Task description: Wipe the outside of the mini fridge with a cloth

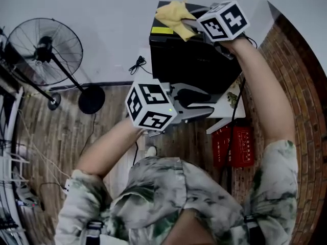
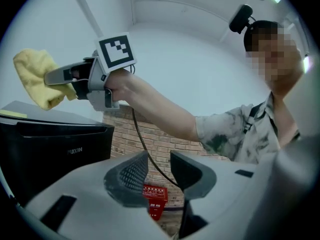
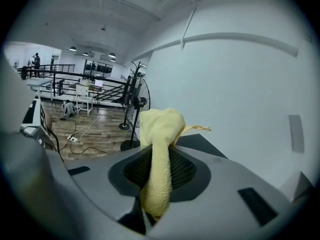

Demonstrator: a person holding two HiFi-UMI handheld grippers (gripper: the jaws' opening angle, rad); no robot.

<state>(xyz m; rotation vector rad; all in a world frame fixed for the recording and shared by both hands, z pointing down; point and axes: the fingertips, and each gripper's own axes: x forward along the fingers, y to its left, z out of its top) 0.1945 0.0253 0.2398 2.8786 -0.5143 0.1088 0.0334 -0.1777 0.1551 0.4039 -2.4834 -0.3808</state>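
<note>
The black mini fridge stands against the white wall, on a white stand. A yellow cloth hangs just over its top near the left corner, and my right gripper is shut on it. The right gripper view shows the cloth pinched between the jaws, with the fridge's dark top just behind it. My left gripper is held low in front of the fridge, open and holding nothing. From the left gripper view the fridge, the cloth and the right gripper appear up to the left.
A standing fan is on the wooden floor to the left. A red box lies below the white stand. A brick wall borders the right side. A cable lies left of the fridge.
</note>
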